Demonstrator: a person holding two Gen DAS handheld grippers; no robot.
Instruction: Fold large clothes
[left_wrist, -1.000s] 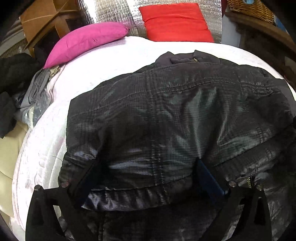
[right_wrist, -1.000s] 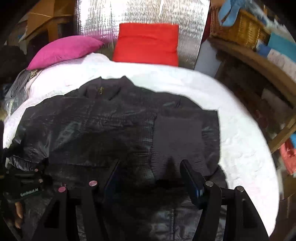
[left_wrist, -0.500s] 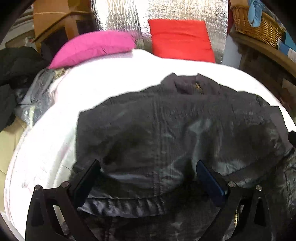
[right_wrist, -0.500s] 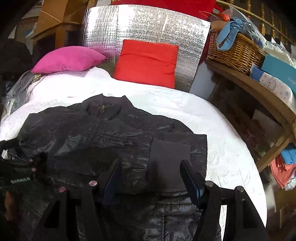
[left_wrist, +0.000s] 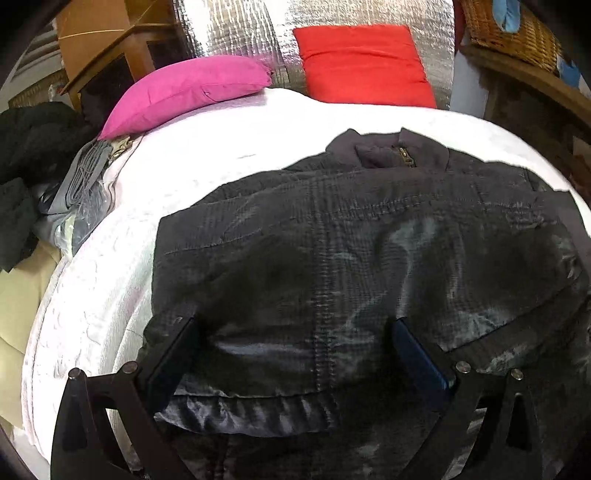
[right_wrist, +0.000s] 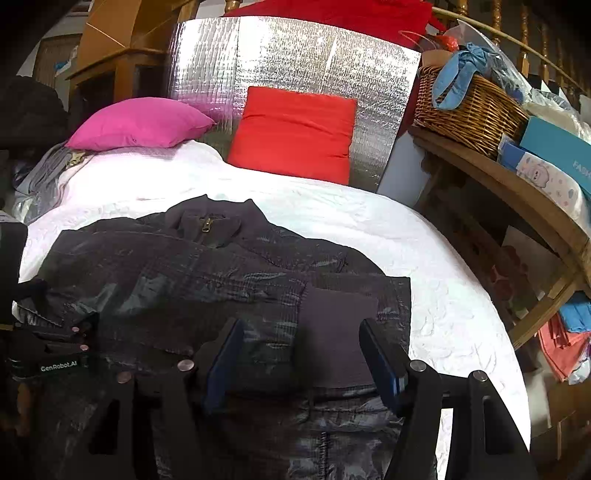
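Right claw (right_wrist: 301, 356) agape — jacket (right_wrist: 207, 280) hem, bed (right_wrist: 424, 273) margin

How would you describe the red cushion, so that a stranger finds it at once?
Look at the far end of the white bed, where a silver foil panel stands. The red cushion leans upright against it. Its neighbour, the pink cushion, lies flat to the left.

Both views are bright in the middle and dark at the rounded corners, with strong fisheye bending at the edges. The white bedcover (left_wrist: 207, 173) is overexposed, the silver foil panel (right_wrist: 295, 66) glints, and the dark jacket (left_wrist: 351, 258) shows soft sheen.
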